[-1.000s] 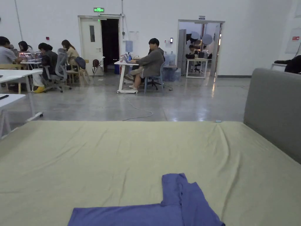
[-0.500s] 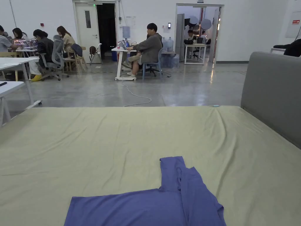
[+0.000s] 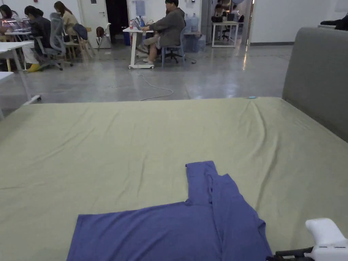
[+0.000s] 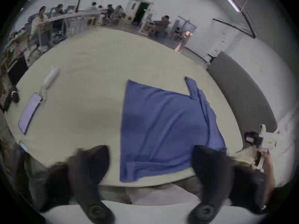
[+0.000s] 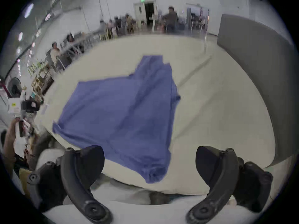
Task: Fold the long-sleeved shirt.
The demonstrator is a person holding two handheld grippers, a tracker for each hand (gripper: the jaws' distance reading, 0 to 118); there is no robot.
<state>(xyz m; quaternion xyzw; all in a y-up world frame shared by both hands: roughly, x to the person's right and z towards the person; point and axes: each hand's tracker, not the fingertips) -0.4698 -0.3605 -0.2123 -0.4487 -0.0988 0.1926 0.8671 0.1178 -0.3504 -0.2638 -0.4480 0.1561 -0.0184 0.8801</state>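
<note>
Shirt (image 3: 163,231) lay flat near the bed's (image 3: 136,136) front edge, one sleeve doubled over the body, likely mid-fold. Left claw (image 4: 151,162) and right claw (image 5: 149,161) hung above that edge, jaws wide apart, empty, seemingly ready for the next pinch.

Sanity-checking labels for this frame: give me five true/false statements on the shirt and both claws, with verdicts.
1. The blue shirt lies on the green sheet. True.
2. The left claw is shut on the shirt. False: its jaws stand apart, holding nothing.
3. The right claw is open. True.
4. The shirt is folded into a small square. False: it lies spread out, one sleeve pointing away.
5. A phone lies on the sheet. True.
</note>
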